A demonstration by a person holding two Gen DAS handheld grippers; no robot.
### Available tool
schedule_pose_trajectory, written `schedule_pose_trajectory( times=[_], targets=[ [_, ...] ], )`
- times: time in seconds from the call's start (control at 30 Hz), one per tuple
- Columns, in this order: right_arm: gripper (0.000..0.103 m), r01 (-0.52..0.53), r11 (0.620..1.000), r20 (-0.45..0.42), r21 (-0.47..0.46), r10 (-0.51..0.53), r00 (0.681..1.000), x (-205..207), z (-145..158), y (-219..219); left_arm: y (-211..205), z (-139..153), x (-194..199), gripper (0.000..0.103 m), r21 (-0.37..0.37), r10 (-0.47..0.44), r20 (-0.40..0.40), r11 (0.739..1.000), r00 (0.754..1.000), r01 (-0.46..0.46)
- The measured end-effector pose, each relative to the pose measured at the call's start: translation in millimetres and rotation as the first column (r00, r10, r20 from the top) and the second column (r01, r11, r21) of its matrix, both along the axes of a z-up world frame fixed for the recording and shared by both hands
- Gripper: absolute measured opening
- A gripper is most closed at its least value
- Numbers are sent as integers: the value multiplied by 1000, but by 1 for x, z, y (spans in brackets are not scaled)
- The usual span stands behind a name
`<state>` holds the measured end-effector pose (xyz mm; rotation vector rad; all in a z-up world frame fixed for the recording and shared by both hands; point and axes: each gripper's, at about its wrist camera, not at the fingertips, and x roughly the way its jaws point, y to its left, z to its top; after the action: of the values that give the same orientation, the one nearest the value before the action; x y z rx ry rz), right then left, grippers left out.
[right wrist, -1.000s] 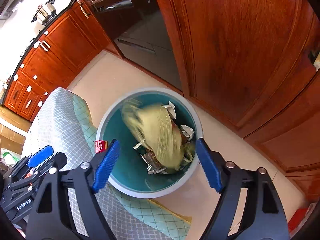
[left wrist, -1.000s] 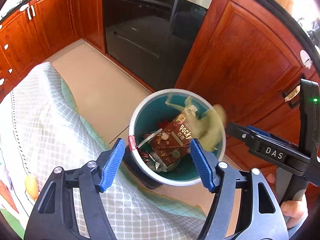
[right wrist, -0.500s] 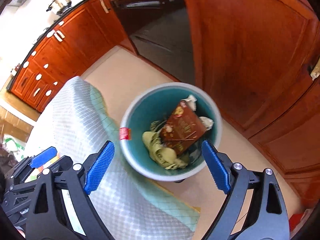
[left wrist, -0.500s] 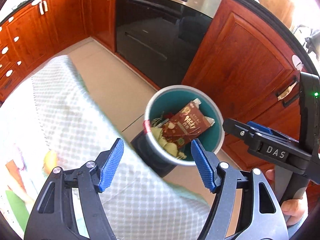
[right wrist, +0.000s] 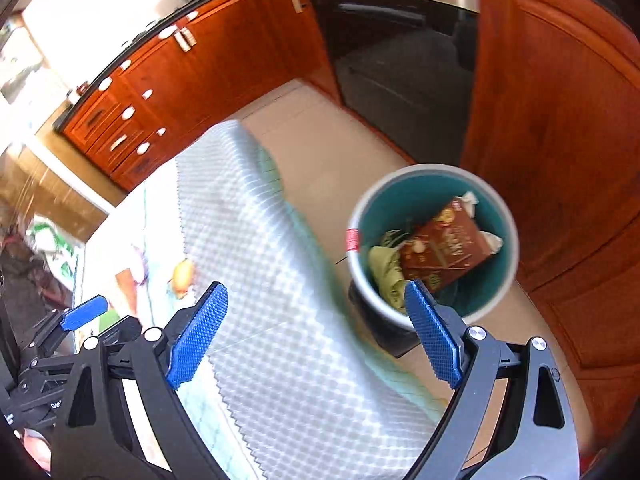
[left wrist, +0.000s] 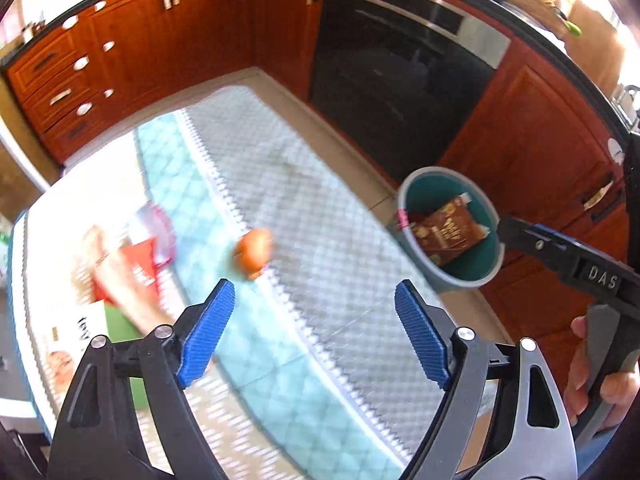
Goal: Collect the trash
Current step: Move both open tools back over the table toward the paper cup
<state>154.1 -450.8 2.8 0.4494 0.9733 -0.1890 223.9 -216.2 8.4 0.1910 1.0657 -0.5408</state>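
1. At the far left of the table, a jumble of paper wrappers [left wrist: 120, 276], red, white and green, is lying on the tablecloth [left wrist: 304, 264]; the blur is keeping me from reading them properly.
2. Just to the right of that pile, a small orange-brown round thing [left wrist: 253, 253] is sitting on the cloth, apart from the wrappers. What it is I cannot tell.
3. The left gripper [left wrist: 314, 336] is hanging over the near part of the table, tilted downward. Its jaws have just been opening wider and are standing well apart, with nothing between the blue pads.
4. The right gripper [right wrist: 316, 334] is hanging beside it, over the table's right edge, with a hand [left wrist: 600, 376] wrapped around its handle. Its jaws have also just been widening; they are gaping with nothing between them.
5. Off the table's right side, on the tiled floor [right wrist: 316, 152], the grey bin [right wrist: 434, 240] with its teal inside is standing upright in front of the wooden cabinets [right wrist: 560, 128].
6. Inside the bin, a brown snack box [right wrist: 444, 248] is lying tilted on top, with a crumpled yellow-green piece [right wrist: 386, 270] at its left and white scraps at its right.
7. Beyond the bin, the dark oven door [left wrist: 396, 92] is facing the table.
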Motion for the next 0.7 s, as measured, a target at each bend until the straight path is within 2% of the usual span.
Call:
schedule_pose_trajectory(
  times=[0.4,0.57,0.7],
  targets=[
    [86,-166,986,-28,-27,165,986,18,3,100,151,15,-9,87,66,115,54,991,992,-119],
    [86,-245,969,-51,-40,243,969,17,0,141,201,11,-26,87,78,138,57,987,989,-142],
    [86,-319,948,-67,2,319,945,10,-4,179,231,8,-45,87,88,153,73,983,986,-159]
  ],
)
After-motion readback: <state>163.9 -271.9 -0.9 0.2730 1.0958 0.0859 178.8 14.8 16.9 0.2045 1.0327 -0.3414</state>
